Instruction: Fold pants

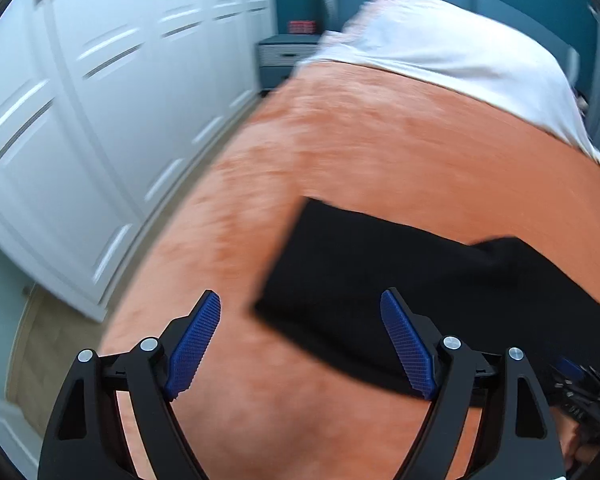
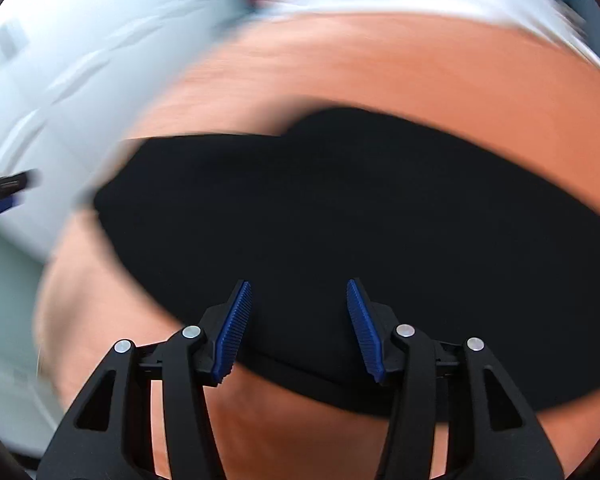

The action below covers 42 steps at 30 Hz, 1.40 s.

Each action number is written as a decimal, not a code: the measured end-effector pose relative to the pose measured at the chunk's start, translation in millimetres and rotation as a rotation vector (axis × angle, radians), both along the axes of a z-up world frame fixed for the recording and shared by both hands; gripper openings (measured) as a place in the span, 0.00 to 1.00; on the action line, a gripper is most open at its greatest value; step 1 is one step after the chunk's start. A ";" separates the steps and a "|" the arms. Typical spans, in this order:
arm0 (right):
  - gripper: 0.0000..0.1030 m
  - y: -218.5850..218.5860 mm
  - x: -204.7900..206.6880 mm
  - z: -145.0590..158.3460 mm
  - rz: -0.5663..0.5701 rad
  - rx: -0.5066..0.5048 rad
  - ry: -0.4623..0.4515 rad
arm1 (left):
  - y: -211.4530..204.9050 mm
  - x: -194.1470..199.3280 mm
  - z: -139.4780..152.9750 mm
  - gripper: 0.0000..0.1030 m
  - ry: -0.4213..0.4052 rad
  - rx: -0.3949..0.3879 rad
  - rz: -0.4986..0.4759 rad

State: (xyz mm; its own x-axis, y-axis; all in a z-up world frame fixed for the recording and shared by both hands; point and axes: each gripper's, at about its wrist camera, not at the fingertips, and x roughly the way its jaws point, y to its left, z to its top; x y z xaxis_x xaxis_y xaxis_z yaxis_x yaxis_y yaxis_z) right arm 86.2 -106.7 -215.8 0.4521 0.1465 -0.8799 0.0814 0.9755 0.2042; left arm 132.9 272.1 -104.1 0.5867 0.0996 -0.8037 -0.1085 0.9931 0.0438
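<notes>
Black pants (image 1: 360, 276) lie flat on an orange bed cover (image 1: 380, 152), stretching from the middle to the right edge of the left wrist view. My left gripper (image 1: 300, 308) is open and empty, hovering over the pants' near left end. In the right wrist view the pants (image 2: 340, 208) fill the middle as a wide dark shape. My right gripper (image 2: 299, 296) is open and empty just above their near edge. The left gripper shows blurred at the far left edge (image 2: 4, 196). Both views are motion-blurred.
A white sheet or pillow (image 1: 440, 48) covers the bed's far end. White wardrobe doors (image 1: 100, 100) run along the left, with a strip of floor (image 1: 52, 340) between them and the bed. A teal nightstand (image 1: 284, 56) stands by a teal wall.
</notes>
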 end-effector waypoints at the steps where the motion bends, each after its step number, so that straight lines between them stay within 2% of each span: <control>1: 0.26 -37.3 -17.1 -1.1 -0.043 0.059 -0.003 | -18.7 2.8 -6.8 0.78 0.015 0.002 -0.019; 2: 0.17 -61.3 -28.6 1.3 -0.076 0.112 -0.002 | -33.0 4.8 -12.9 0.78 0.032 0.001 -0.029; 3: 0.19 -92.6 -44.9 8.4 -0.140 0.140 0.000 | -54.1 5.8 -22.0 0.78 0.062 -0.002 -0.042; 5: 0.27 -148.2 -71.5 24.9 -0.279 0.056 -0.006 | -85.4 5.2 -33.6 0.78 0.102 -0.005 -0.069; 7: 0.30 -195.8 -90.4 33.8 -0.383 0.083 -0.040 | -115.4 1.7 -42.3 0.78 0.131 0.009 -0.091; 8: 0.44 -220.3 -99.6 36.9 -0.450 0.079 -0.051 | -134.7 -1.6 -45.7 0.78 0.140 0.022 -0.106; 9: 0.52 -248.6 -109.8 39.6 -0.526 0.054 -0.064 | -150.0 -4.1 -48.2 0.78 0.146 0.031 -0.114; 13: 0.53 -340.3 -131.6 39.3 -0.701 -0.004 -0.092 | -204.3 -12.2 -58.9 0.78 0.168 0.073 -0.155; 16: 0.53 -383.9 -122.6 32.4 -0.690 -0.070 -0.090 | -239.5 -21.8 -65.7 0.78 0.188 0.099 -0.182; 20: 0.53 -411.9 -112.8 22.6 -0.628 -0.080 -0.115 | -276.6 -29.6 -71.7 0.78 0.207 0.112 -0.214; 21: 0.39 -412.7 -106.8 20.3 -0.590 -0.092 -0.124 | -285.5 -32.4 -73.0 0.78 0.210 0.120 -0.222; 22: 0.32 -406.8 -106.0 21.7 -0.564 -0.125 -0.114 | -291.3 -34.5 -73.7 0.78 0.212 0.129 -0.230; 23: 0.15 -406.5 -100.6 18.4 -0.538 -0.151 -0.097 | -297.0 -36.5 -74.1 0.79 0.212 0.142 -0.237; 24: 0.07 -412.2 -97.9 16.1 -0.518 -0.141 -0.090 | -303.5 -38.2 -74.5 0.79 0.211 0.154 -0.244; 28: 0.06 -432.2 -106.0 35.8 -0.500 -0.185 -0.141 | -317.8 -40.7 -74.5 0.79 0.212 0.188 -0.277; 29: 0.06 -442.3 -105.1 31.3 -0.510 -0.169 -0.138 | -319.4 -41.0 -73.6 0.79 0.207 0.198 -0.280; 30: 0.06 -452.3 -100.9 17.2 -0.519 -0.162 -0.090 | -321.5 -42.0 -73.6 0.82 0.203 0.200 -0.286; 32: 0.11 -454.4 -102.4 6.5 -0.512 -0.144 -0.064 | -323.7 -43.5 -76.1 0.83 0.217 0.197 -0.288; 34: 0.24 -449.3 -102.6 20.2 -0.511 -0.132 -0.084 | -322.8 -44.9 -75.7 0.83 0.223 0.193 -0.291; 37: 0.55 -453.1 -123.4 38.9 -0.620 -0.122 -0.148 | -318.2 -49.0 -70.9 0.83 0.211 0.194 -0.289; 38: 0.71 -457.5 -129.9 37.5 -0.667 -0.114 -0.139 | -315.0 -50.2 -69.5 0.83 0.210 0.191 -0.283; 40: 0.74 -464.1 -133.4 24.9 -0.677 -0.037 -0.103 | -306.5 -53.0 -66.6 0.83 0.210 0.176 -0.266; 42: 0.72 -466.8 -128.5 6.5 -0.674 0.100 -0.076 | -297.3 -56.7 -64.0 0.83 0.216 0.163 -0.240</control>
State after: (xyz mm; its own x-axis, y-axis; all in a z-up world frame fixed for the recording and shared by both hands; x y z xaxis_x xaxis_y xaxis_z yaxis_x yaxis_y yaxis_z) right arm -42.3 -573.5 -209.3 0.5333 -0.1100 -0.8388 0.6461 0.6930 0.3199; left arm 76.3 -25.2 -168.1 0.4269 0.1161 -0.8968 0.1564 0.9673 0.1997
